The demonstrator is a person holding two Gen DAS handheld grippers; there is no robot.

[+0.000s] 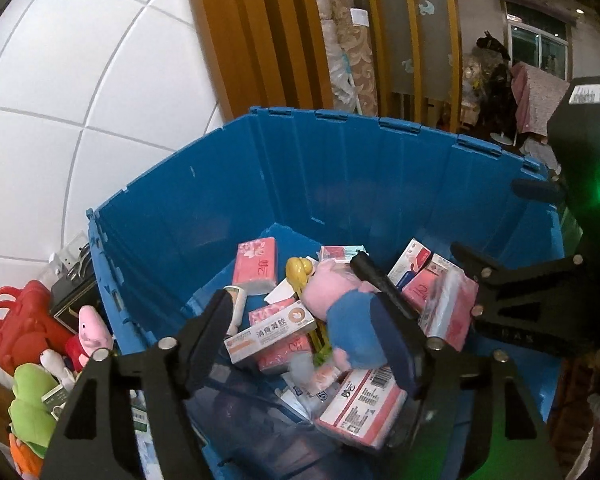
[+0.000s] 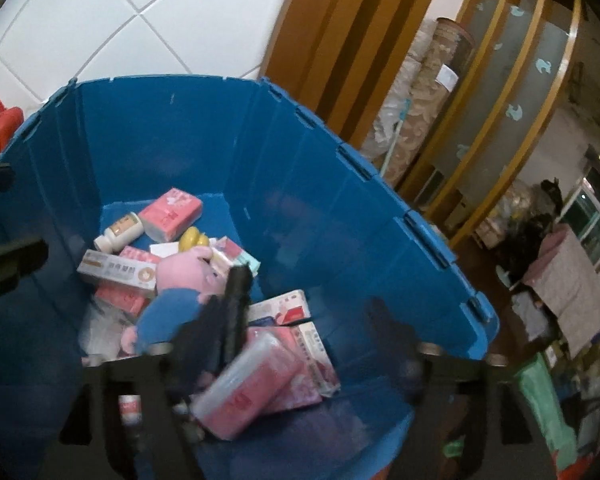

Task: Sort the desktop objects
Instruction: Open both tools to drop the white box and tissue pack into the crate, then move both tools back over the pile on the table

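Observation:
A deep blue bin [image 1: 340, 184] holds pink tissue packs [image 1: 256, 266], white medicine boxes [image 1: 272, 334], a white bottle [image 2: 118, 232], a yellow toy [image 1: 298, 270] and a pink pig plush in blue clothes [image 1: 344, 312]. My left gripper [image 1: 300, 300] stands open over the bin. The plush lies below and between its fingers, and the left finger [image 1: 220, 312] is clear of it. My right gripper [image 2: 312, 312] is open too, over the bin's right side. A blurred wrapped pink tissue pack [image 2: 252, 384] lies loose under it, on other packs.
Outside the bin's left wall sit a red bag [image 1: 20, 320], a second pig plush [image 1: 92, 328] and a green plush [image 1: 32, 400]. Behind the bin are a white tiled wall [image 1: 80, 80], a wooden frame [image 1: 252, 32] and rolled carpets [image 1: 348, 40].

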